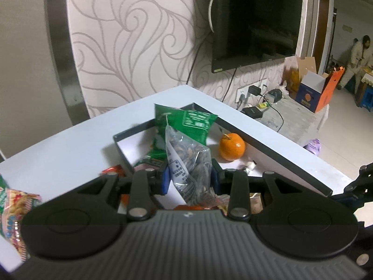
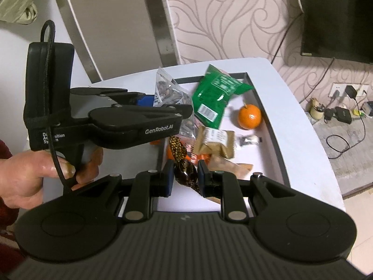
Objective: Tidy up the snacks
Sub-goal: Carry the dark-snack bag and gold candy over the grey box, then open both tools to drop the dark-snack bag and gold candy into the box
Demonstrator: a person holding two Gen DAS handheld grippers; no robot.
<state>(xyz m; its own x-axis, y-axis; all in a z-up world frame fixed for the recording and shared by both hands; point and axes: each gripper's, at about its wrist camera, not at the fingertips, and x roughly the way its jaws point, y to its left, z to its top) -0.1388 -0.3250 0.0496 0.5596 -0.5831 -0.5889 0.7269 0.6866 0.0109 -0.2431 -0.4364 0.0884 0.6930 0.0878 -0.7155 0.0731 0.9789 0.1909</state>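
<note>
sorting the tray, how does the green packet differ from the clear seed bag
The green packet is opaque and lies loose in the tray; the clear seed bag shows its dark seeds and is gripped upright in the left tongs. Both are sealed snack bags.

We see the tray (image 2: 268, 126) resting on the table (image 2: 300, 144), which stands against the wall (image 2: 209, 11). Inside the tray, the green packet (image 2: 216, 95) lies at the far end, with the orange (image 2: 249, 116) to its right, near the right-hand wall. The flat packet (image 2: 214, 143) lies nearer to us, in front of the green packet, with a small wrapped sweet (image 2: 248, 139) just to its right. The seed bag (image 1: 186, 163) sits between the pads of the left gripper (image 1: 190, 177), above the tray's left side. The wrapped candy (image 2: 185, 170) sits between the pads of the right gripper (image 2: 185, 178), over the tray's near end. A television (image 1: 254, 21) hangs on the wall beyond the table.
</note>
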